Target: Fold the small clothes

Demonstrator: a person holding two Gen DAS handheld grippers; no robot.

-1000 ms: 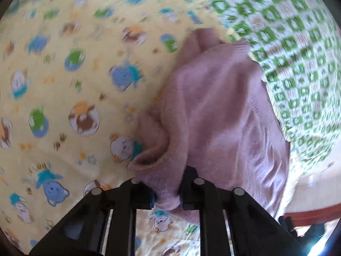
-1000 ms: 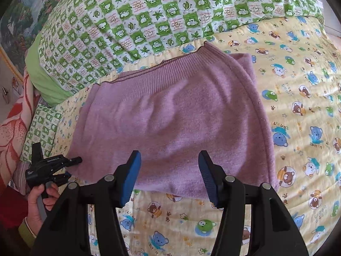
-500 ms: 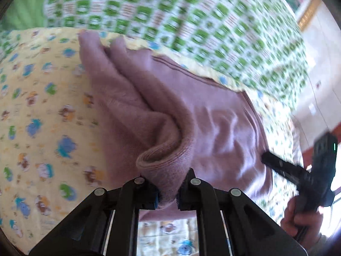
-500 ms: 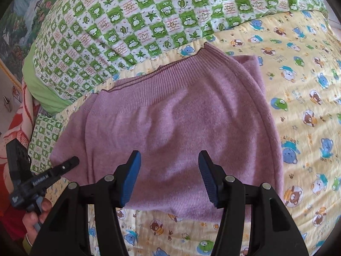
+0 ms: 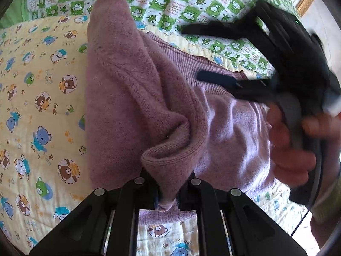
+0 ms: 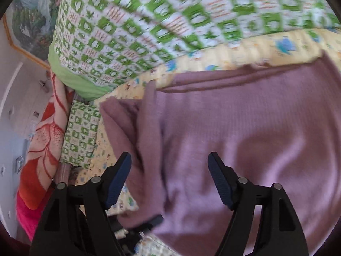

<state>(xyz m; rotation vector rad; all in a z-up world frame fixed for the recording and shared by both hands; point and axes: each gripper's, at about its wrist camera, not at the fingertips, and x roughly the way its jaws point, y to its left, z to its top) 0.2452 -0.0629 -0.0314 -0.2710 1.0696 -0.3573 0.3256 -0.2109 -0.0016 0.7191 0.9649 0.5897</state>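
While the left gripper (image 5: 167, 194) has its jaws pinched tight on a bunched fold of the mauve knit garment (image 5: 132, 98), that cloth rises in a ridge from the grip and runs away up the frame, so one edge is lifted and doubled over the rest, which lies flat on the yellow bear-print sheet (image 5: 42, 111). Over on the other side, the right gripper (image 6: 169, 179) hangs above the same garment (image 6: 245, 132) with its blue-padded fingers (image 6: 118, 181) spread wide and nothing between them, the knit just beneath. From the left wrist view that right gripper (image 5: 215, 53) shows as a dark blur at the upper right, with the person's hand (image 5: 287, 145) wrapped around its handle, right beside the sweater's ribbed hem. Writing, then: the sheet carries small lettering among its cartoon bears, printed sideways and upside down, and near the bottom it looks like "LUOS", though the full words are too small and turned to read for sure. Behind the sheet lies a green-and-white checked quilt (image 6: 149, 21) with leaf and animal squares, some squares holding tiny script too blurred to make out. At the far left, a red and orange floral cloth (image 6: 42, 149) hangs beside the bed, with a framed landscape picture (image 6: 32, 17) on the wall.
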